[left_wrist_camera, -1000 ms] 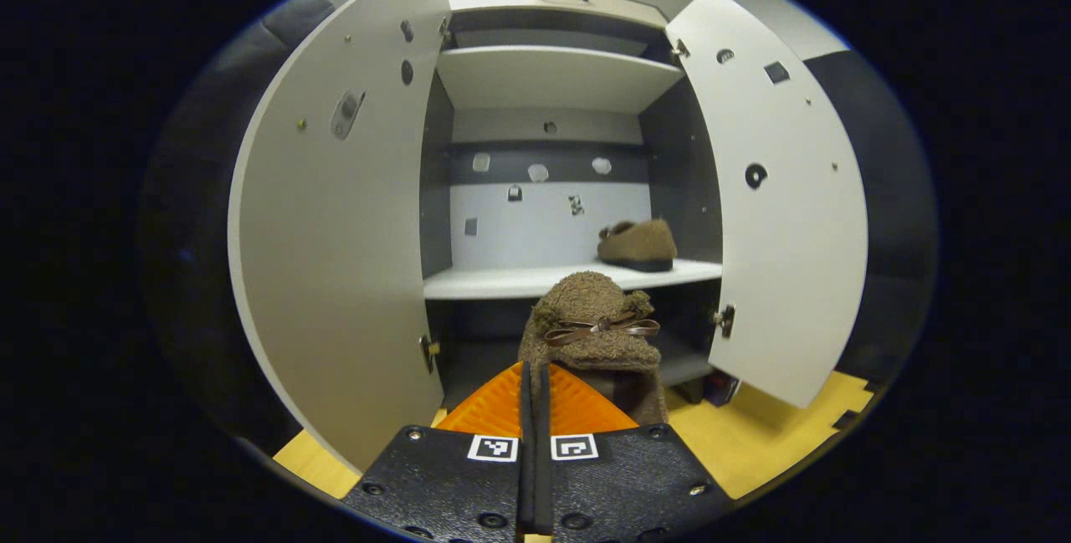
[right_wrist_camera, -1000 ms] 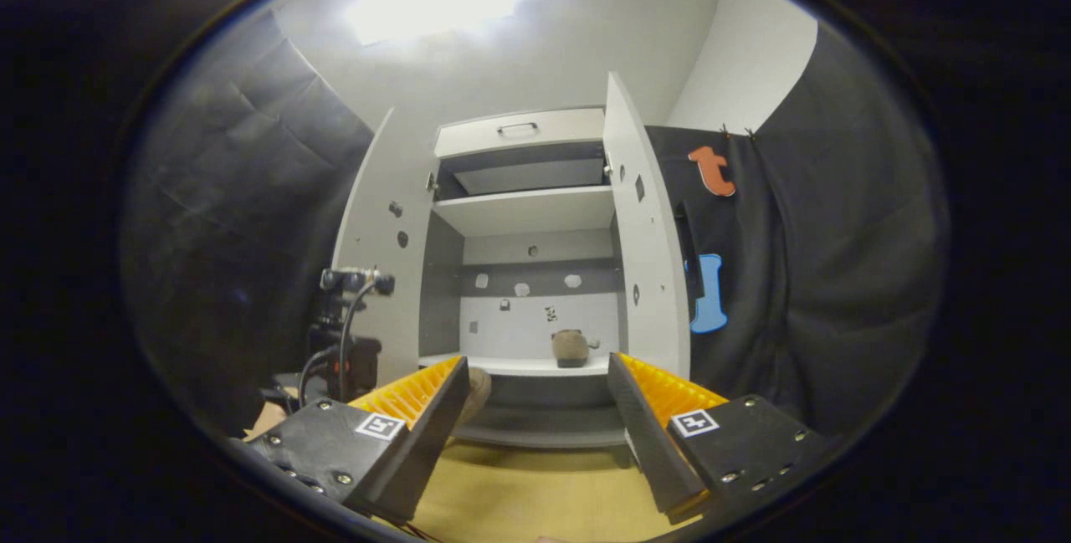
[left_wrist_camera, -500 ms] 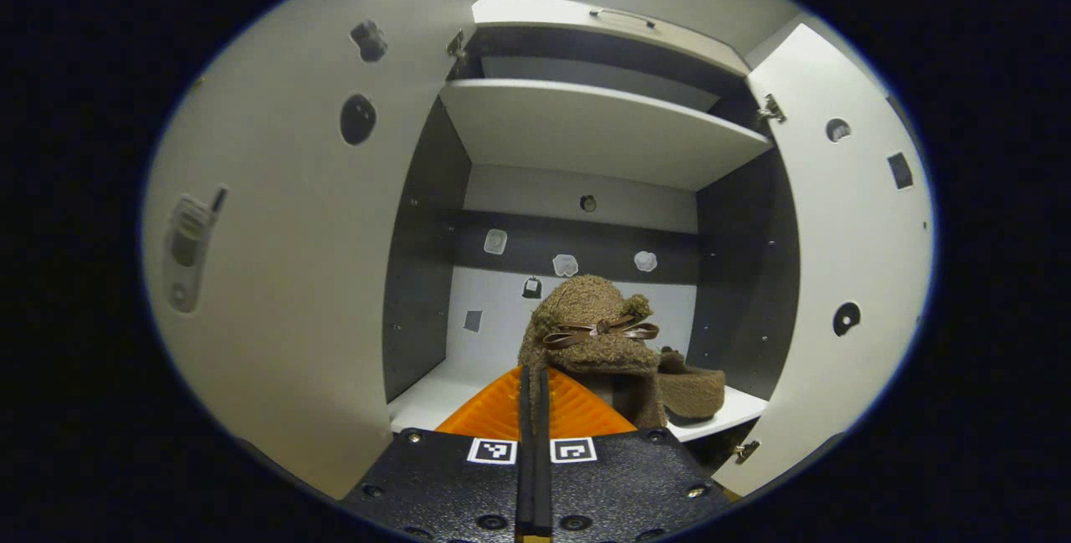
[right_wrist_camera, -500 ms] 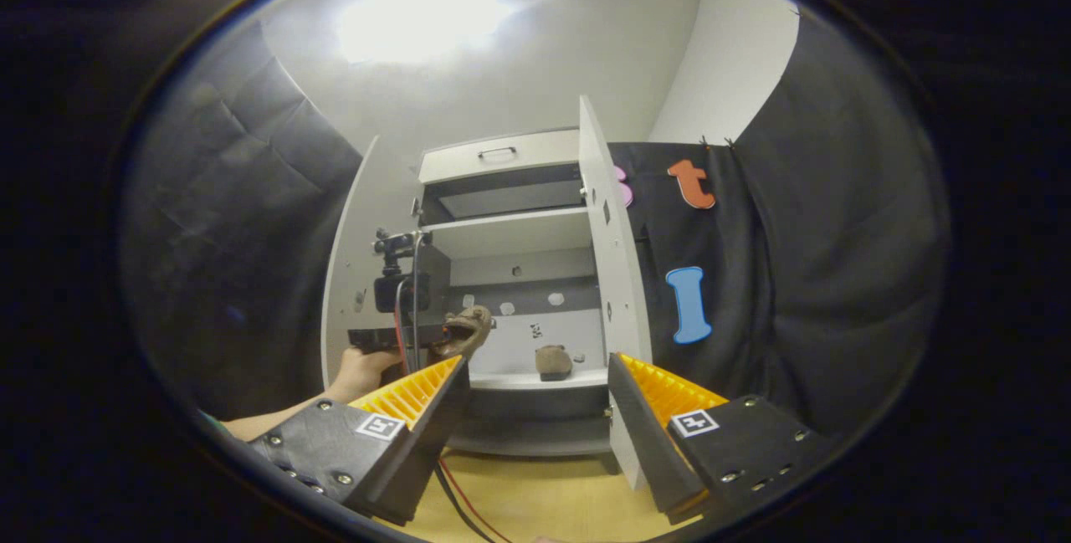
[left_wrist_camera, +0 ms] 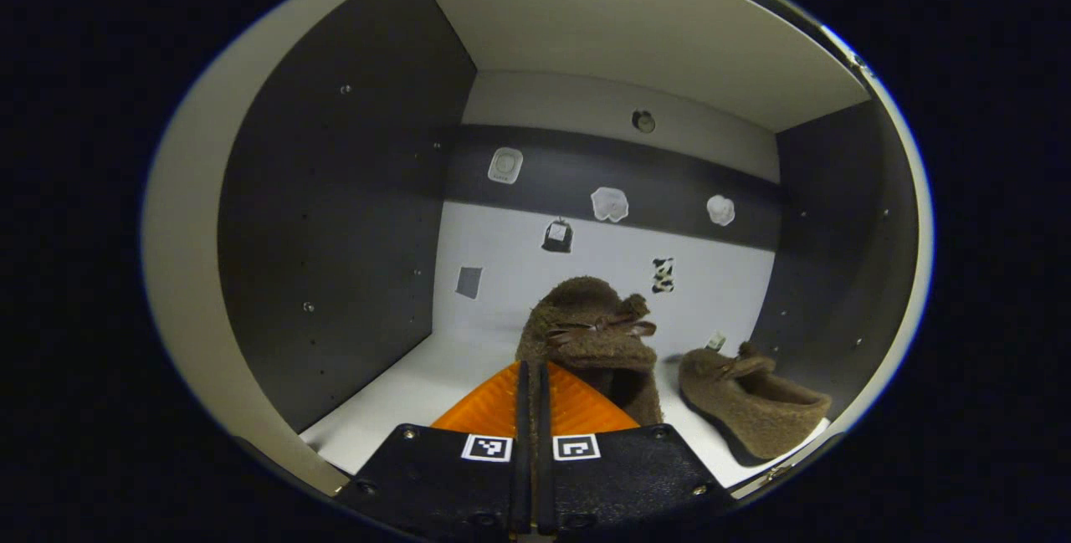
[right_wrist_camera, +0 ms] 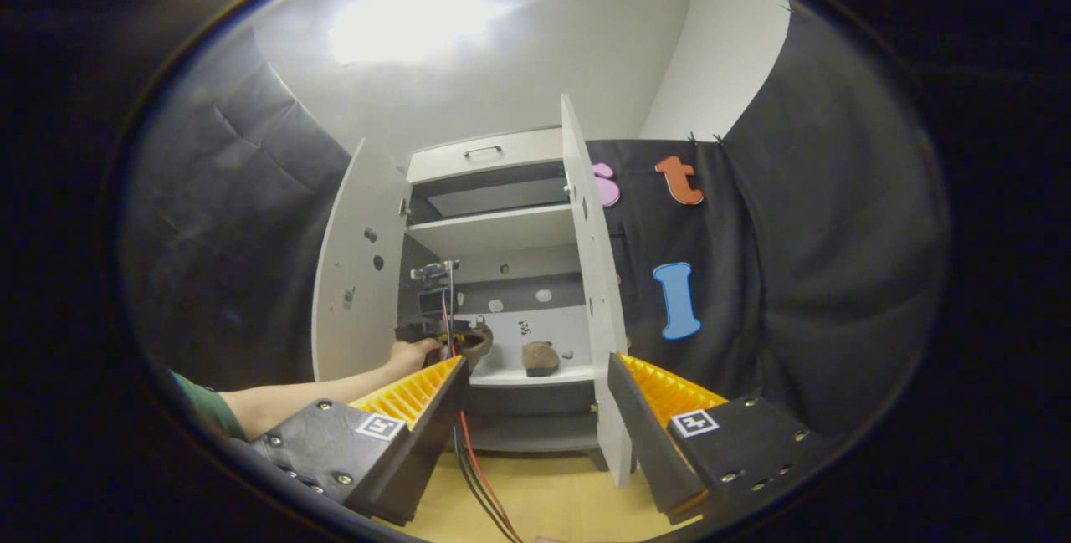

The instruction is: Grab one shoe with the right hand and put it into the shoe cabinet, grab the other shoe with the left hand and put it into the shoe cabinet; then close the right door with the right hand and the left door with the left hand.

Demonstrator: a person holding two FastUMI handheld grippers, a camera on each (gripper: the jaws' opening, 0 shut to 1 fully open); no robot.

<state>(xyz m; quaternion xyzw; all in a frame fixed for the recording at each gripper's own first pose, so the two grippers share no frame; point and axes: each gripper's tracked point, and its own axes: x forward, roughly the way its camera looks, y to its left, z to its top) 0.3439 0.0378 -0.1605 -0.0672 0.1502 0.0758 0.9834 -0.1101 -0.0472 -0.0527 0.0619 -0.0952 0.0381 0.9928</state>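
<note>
Two white doors of the tall white-and-grey shoe cabinet (right_wrist_camera: 494, 229) stand open, one fuzzy brown slipper (left_wrist_camera: 749, 409) lies at its shelf's right edge, the other bow-trimmed slipper (left_wrist_camera: 594, 342) is clamped in the left gripper (left_wrist_camera: 530, 380) over the shelf, and the right gripper (right_wrist_camera: 535, 409) gapes empty.

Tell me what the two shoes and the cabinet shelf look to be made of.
Both shoes, the held one and the one resting on the shelf, look like fuzzy brown fleece or plush, with a nubby pile. The shelf seems smooth white laminated board, matte and flat.
</note>
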